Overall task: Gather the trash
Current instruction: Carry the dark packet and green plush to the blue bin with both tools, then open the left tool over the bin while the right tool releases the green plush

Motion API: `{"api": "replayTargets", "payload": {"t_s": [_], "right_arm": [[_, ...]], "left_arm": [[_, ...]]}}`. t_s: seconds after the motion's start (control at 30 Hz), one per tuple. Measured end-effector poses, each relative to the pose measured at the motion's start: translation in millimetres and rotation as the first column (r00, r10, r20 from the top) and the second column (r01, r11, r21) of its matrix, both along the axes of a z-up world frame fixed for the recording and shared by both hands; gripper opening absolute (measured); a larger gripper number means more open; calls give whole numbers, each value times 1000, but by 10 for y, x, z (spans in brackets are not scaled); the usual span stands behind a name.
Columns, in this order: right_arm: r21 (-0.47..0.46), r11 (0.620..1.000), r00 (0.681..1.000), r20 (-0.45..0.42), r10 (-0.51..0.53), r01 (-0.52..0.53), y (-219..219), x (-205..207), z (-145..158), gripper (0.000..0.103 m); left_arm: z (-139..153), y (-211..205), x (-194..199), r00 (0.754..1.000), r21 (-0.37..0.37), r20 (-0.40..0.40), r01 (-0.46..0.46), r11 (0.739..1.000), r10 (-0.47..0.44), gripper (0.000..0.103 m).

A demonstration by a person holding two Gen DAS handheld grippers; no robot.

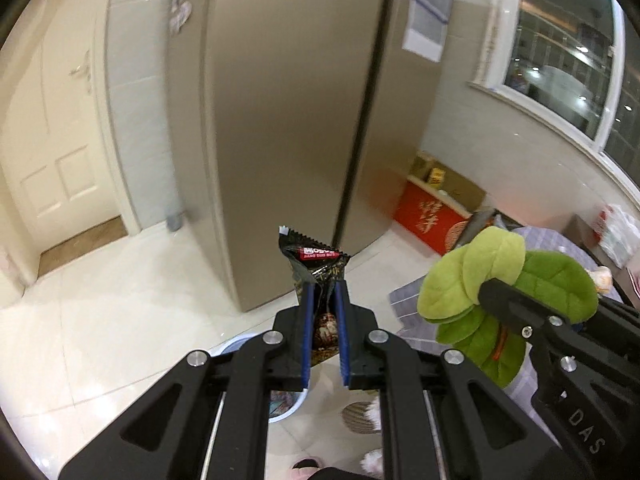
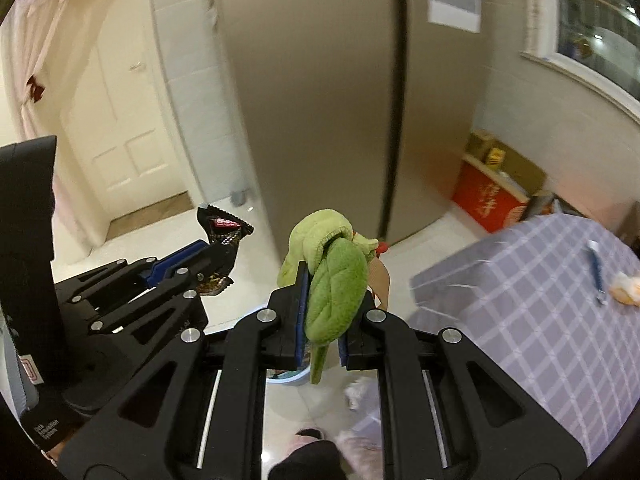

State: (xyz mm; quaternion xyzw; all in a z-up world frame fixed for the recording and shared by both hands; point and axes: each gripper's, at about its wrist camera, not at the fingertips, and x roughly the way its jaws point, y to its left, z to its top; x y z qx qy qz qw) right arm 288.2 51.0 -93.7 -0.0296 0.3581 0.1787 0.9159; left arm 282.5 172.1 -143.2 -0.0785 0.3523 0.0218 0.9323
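Observation:
My left gripper (image 1: 325, 286) is shut on a black snack wrapper (image 1: 316, 264) with a red label, held up in the air above the floor. It also shows in the right wrist view (image 2: 220, 240). My right gripper (image 2: 334, 276) is shut on a green plush leaf toy (image 2: 332, 272), held beside the left one; the toy also shows in the left wrist view (image 1: 504, 280). A white and blue bin (image 1: 286, 404) sits on the floor below both grippers, mostly hidden behind the fingers; its rim shows in the right wrist view (image 2: 288, 378).
A tall beige fridge (image 1: 288, 120) stands straight ahead. A table with a purple checked cloth (image 2: 540, 300) is at the right, with a pen and an orange item on it. A red box (image 1: 424, 216) sits by the wall. A white door (image 1: 52, 140) is at the left.

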Motion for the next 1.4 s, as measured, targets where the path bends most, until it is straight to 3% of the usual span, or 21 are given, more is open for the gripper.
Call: {"api": "replayTargets", "payload": {"t_s": [0.5, 0.73, 0.83, 1.4], "right_arm": [[-22, 995, 991, -89, 100, -102, 946, 335, -554, 12], [-22, 995, 990, -101, 95, -98, 1010, 456, -683, 12], [-26, 995, 989, -109, 95, -99, 1039, 491, -722, 12], [-24, 994, 987, -122, 103, -107, 1090, 551, -796, 12]], "left_arm": [[-593, 799, 241, 983, -43, -146, -117, 992, 109, 11], [-727, 946, 329, 976, -54, -183, -130, 990, 119, 17], [-764, 1034, 372, 967, -50, -205, -163, 985, 149, 31], [-716, 1103, 330, 967, -22, -184, -181, 983, 174, 32]]}}
